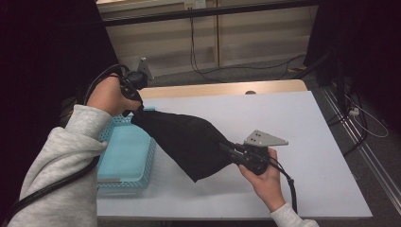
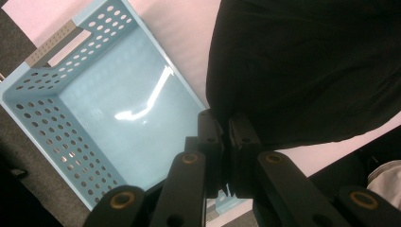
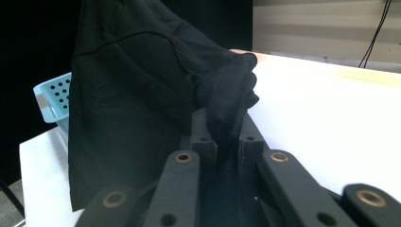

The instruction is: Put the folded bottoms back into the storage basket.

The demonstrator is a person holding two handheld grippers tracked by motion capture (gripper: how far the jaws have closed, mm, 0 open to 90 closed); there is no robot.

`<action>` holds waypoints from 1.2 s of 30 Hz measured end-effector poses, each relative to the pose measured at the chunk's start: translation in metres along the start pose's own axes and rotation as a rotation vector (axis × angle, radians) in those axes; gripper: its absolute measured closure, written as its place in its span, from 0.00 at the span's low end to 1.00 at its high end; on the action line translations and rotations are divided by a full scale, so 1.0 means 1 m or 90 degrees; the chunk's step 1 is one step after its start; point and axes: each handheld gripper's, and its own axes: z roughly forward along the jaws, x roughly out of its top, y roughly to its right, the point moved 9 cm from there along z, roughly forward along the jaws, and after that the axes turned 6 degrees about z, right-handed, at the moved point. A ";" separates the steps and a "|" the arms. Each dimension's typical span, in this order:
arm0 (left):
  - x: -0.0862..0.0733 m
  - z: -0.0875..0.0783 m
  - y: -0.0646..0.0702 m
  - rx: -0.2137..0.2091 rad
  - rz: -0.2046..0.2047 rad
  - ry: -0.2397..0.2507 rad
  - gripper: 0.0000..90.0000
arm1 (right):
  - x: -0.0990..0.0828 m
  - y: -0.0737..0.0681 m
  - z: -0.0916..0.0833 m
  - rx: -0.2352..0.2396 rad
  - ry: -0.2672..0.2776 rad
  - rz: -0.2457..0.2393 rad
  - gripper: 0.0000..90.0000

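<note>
Both tongs grasp a black cloth [image 1: 189,142]: left gripper [image 1: 134,105] above the blue basket [image 1: 124,156] at the desk's left edge, right gripper [image 1: 226,147] lower. Next, probably lowering it in.

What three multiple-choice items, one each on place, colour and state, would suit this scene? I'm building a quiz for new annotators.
1. Where is the basket?
A. at the table's left edge
B. at its far right corner
C. on the floor

2. What colour is the cloth?
A. white
B. black
C. red

3. How is the cloth held?
A. lying flat
B. by one gripper
C. lifted between both grippers

Key: 1 A, it sits at the left edge; 2 B, black in every view; 3 C, left gripper and right gripper each pinch an end.
</note>
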 end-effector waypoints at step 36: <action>-0.040 -0.039 -0.036 0.029 -0.061 -0.001 0.95 | 0.020 -0.034 0.043 0.056 0.016 0.001 0.91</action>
